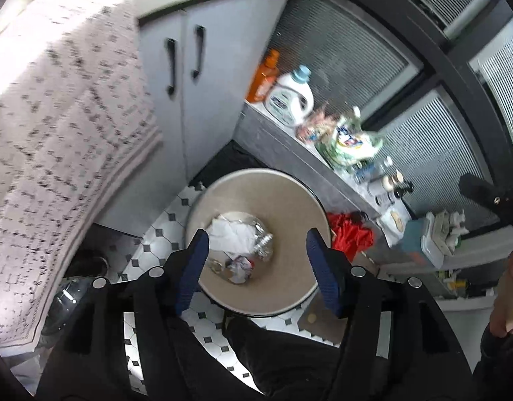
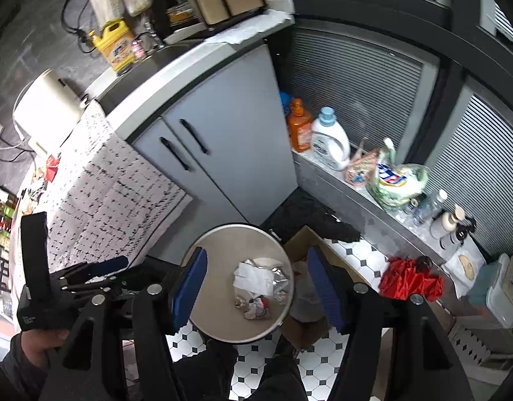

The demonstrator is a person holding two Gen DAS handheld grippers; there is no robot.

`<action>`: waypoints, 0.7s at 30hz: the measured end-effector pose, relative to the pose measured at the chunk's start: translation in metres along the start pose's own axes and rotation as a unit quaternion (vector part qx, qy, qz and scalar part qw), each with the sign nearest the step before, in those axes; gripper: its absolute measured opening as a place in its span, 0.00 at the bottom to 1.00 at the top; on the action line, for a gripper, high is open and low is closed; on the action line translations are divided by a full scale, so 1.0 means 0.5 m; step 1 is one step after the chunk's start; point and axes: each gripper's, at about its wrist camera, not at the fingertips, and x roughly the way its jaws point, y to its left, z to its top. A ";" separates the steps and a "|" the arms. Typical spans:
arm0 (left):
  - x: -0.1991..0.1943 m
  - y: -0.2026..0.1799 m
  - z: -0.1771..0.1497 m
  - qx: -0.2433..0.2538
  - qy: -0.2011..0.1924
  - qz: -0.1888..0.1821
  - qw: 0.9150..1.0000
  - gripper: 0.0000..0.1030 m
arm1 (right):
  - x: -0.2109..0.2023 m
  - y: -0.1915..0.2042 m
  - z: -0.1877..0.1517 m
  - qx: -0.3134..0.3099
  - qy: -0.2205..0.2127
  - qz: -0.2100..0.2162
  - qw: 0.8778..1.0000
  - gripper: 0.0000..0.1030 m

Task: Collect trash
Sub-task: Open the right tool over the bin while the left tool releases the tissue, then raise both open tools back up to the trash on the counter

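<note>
Both grippers spread, holding nothing: left gripper [image 1: 258,264], right gripper [image 2: 256,287]. Round metal trash bin [image 1: 290,284] directly below both, on the tiled floor; crumpled white paper and foil trash [image 1: 239,237] already inside (left looks nearer, judging by bin size).

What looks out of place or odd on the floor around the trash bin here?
A crumpled red cloth lies on the tiled floor beside the ledge, right of the trash bin, and a dark cloth is heaped behind it. Nothing looks spilled.

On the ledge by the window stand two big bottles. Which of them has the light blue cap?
The white detergent bottle with a handle has the light blue cap. The orange bottle beside it, nearer the cabinet, has an orange top.
</note>
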 end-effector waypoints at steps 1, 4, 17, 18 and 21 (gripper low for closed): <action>-0.013 0.013 0.003 -0.007 -0.007 0.005 1.000 0.59 | 0.004 0.014 0.005 -0.006 0.000 0.005 1.000 0.61; -0.047 0.048 0.004 -0.024 -0.028 0.019 0.999 0.67 | 0.015 0.050 0.016 -0.021 0.002 0.019 1.000 0.62; -0.256 0.262 -0.008 -0.119 -0.126 0.105 0.979 0.92 | 0.086 0.292 0.071 -0.087 -0.005 0.083 0.993 0.81; -0.275 0.278 -0.011 -0.126 -0.136 0.113 0.976 0.92 | 0.086 0.308 0.076 -0.087 -0.013 0.087 0.992 0.88; -0.324 0.328 -0.017 -0.145 -0.160 0.130 0.968 0.94 | 0.081 0.375 0.089 -0.103 -0.042 0.102 0.989 0.91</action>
